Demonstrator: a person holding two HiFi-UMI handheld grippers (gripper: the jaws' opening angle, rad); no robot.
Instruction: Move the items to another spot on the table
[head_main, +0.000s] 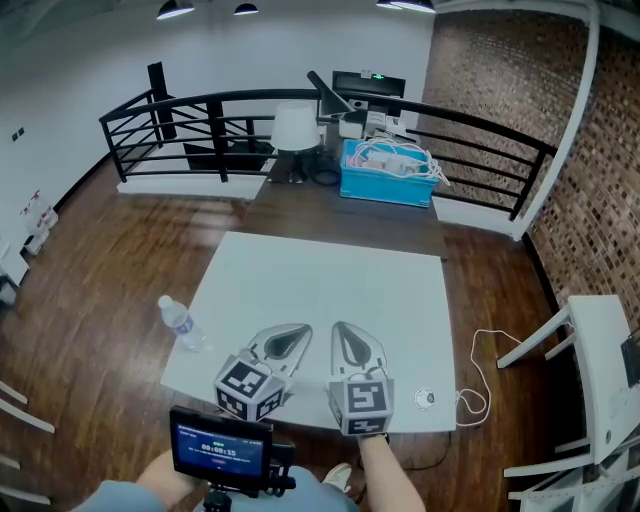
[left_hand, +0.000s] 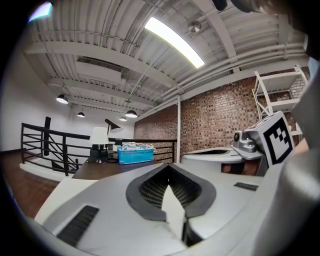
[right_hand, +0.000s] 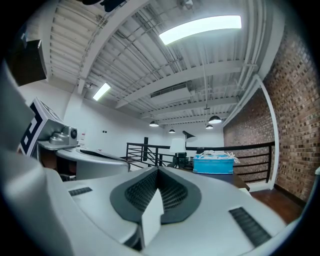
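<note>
A clear plastic water bottle (head_main: 180, 322) stands at the left edge of the white table (head_main: 330, 290). Close to the front right corner lies a small round white item (head_main: 427, 397). Both grippers hover side by side over the table's front part, pointing away from me. My left gripper (head_main: 300, 331) is shut, its dark pads meeting with nothing between them (left_hand: 170, 187). To its right, my right gripper (head_main: 340, 328) is also shut and empty (right_hand: 157, 190). Neither touches the bottle or the round item. Each gripper view looks level across the table, so the tabletop items are hidden there.
A white cable (head_main: 478, 385) runs off the table's right front corner to the wooden floor. Behind the table stands a dark desk with a blue basket (head_main: 388, 175) and a white lamp (head_main: 296, 128), then a black railing (head_main: 200, 110). White furniture (head_main: 590, 340) stands at right.
</note>
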